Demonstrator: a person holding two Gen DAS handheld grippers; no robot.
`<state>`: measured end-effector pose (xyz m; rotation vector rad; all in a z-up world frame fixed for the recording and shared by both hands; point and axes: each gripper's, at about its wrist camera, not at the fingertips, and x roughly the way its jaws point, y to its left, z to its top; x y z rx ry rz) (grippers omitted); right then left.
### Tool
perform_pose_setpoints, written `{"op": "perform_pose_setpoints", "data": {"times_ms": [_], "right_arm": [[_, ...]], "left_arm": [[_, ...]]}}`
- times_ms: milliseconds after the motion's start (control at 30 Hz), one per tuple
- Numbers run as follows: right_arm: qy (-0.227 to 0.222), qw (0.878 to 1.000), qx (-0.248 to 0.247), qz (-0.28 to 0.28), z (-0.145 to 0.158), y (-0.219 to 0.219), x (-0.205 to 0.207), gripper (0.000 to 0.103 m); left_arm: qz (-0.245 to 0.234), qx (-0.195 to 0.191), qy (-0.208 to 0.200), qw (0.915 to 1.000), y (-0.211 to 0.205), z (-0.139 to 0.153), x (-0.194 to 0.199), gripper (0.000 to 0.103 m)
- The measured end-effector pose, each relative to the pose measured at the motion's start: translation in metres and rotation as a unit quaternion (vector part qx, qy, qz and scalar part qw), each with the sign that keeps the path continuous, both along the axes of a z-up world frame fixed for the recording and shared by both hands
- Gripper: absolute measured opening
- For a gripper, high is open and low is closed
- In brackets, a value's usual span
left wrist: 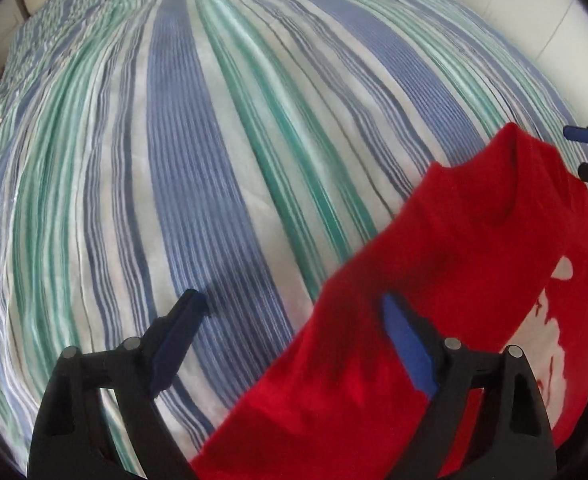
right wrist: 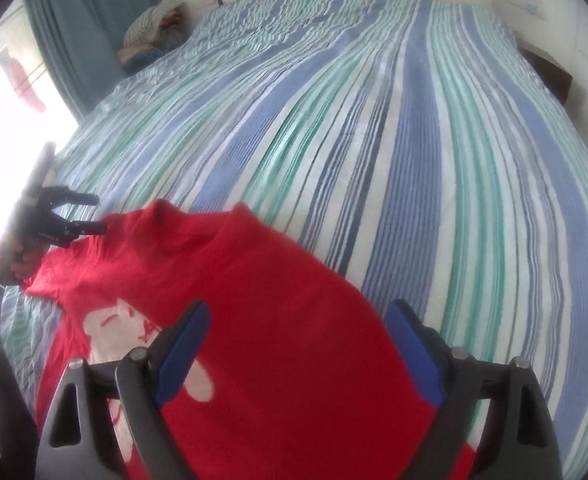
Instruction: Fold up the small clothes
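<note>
A small red shirt [left wrist: 434,280] with a white print [left wrist: 550,344] lies partly folded on the striped bed; it also shows in the right wrist view [right wrist: 278,308]. My left gripper [left wrist: 294,312] is open, its right finger over the shirt's left edge. My right gripper [right wrist: 298,320] is open above the shirt's red top layer. The right gripper shows in the left wrist view [left wrist: 584,152] at the shirt's far right edge. The left gripper shows in the right wrist view [right wrist: 90,214] at the shirt's left corner, jaws apart.
The bed cover [right wrist: 374,140] has blue, green and white stripes and fills both views. A pile of clothes [right wrist: 150,36] sits at the bed's far left corner, beside a blue curtain [right wrist: 78,20]. A dark nightstand [right wrist: 550,76] stands at the far right.
</note>
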<state>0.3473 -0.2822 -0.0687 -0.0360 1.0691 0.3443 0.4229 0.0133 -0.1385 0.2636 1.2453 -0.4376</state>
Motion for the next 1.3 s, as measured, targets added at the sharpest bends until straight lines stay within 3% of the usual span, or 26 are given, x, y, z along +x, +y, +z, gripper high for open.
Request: {"op": "perform_pose_setpoints", "data": {"times_ms": [100,133,167,200,233,267,300,367,500,667,733,767,800,833,867,933,1000,1100,1300], "right_arm": [[0.016,0.997,-0.055,0.047,-0.025,0.025,0.037,0.088],[0.019,0.996,-0.074,0.051,-0.034,0.031,0.046,0.088],[0.031,0.995,-0.077,0.053,-0.044,0.035,0.053,0.083],[0.056,0.994,-0.066,0.059,-0.055,0.038,0.058,0.076],[0.076,0.993,-0.065,0.07,-0.062,0.041,0.06,0.051],[0.066,0.991,-0.078,0.084,-0.061,0.045,0.058,0.01],[0.048,0.99,-0.094,0.092,-0.056,0.05,0.054,0.005],[0.005,0.99,-0.12,0.076,-0.037,0.053,0.047,0.003],[-0.06,0.983,-0.171,0.043,-0.018,0.06,0.049,0.003],[-0.03,0.977,-0.212,0.025,-0.061,0.065,0.065,0.003],[-0.033,0.978,-0.207,0.015,-0.066,0.064,0.065,0.004],[-0.031,0.979,-0.2,0.008,-0.065,0.062,0.065,0.006],[-0.03,0.982,-0.187,0.001,-0.062,0.058,0.064,0.008],[-0.029,0.984,-0.176,-0.008,-0.056,0.053,0.062,0.019],[-0.03,0.986,-0.165,-0.016,-0.049,0.048,0.059,0.043],[-0.043,0.99,-0.131,-0.025,-0.028,0.038,0.039,0.061],[-0.057,0.991,-0.12,-0.021,-0.007,0.029,0.009,0.061],[-0.06,0.991,-0.118,0.009,0.016,0.024,-0.057,0.061],[-0.004,0.996,-0.06,0.071,0.014,0.052,-0.216,0.06]], "left_arm": [[-0.033,0.006,0.019,0.9993,-0.017,-0.009,0.003,0.058],[-0.043,0.001,0.027,0.9987,-0.021,-0.009,0.002,0.018],[-0.047,0.007,0.028,0.9985,-0.025,-0.007,0.0,0.003],[-0.054,0.029,0.0,0.9981,-0.031,-0.001,-0.004,0.003],[-0.061,0.047,-0.034,0.9965,-0.036,0.007,-0.009,0.003],[-0.06,0.054,-0.06,0.9949,-0.038,0.015,-0.013,0.002],[-0.053,0.054,-0.086,0.9934,-0.039,0.023,-0.016,0.002],[-0.029,0.053,-0.128,0.9899,-0.038,0.034,-0.016,0.002],[0.02,0.065,-0.137,0.9883,-0.032,0.012,-0.001,0.002],[0.048,0.084,-0.146,0.9846,-0.039,-0.014,-0.003,0.006],[0.056,0.088,-0.151,0.983,-0.039,-0.009,-0.006,0.016],[0.064,0.091,-0.151,0.9823,-0.037,-0.005,-0.005,0.039],[0.076,0.095,-0.155,0.9804,-0.032,0.003,-0.01,0.054],[0.086,0.09,-0.165,0.9784,-0.025,0.014,-0.016,0.073],[0.093,0.075,-0.173,0.9777,-0.016,0.024,-0.021,0.074],[0.107,0.038,-0.166,0.9796,0.006,0.047,-0.042,0.074],[0.111,0.017,-0.155,0.9816,0.026,0.063,-0.068,0.074],[0.076,0.014,-0.144,0.9866,0.034,0.076,-0.142,0.077],[-0.014,0.027,-0.077,0.9966,-0.003,0.041,-0.3,0.079]]}}
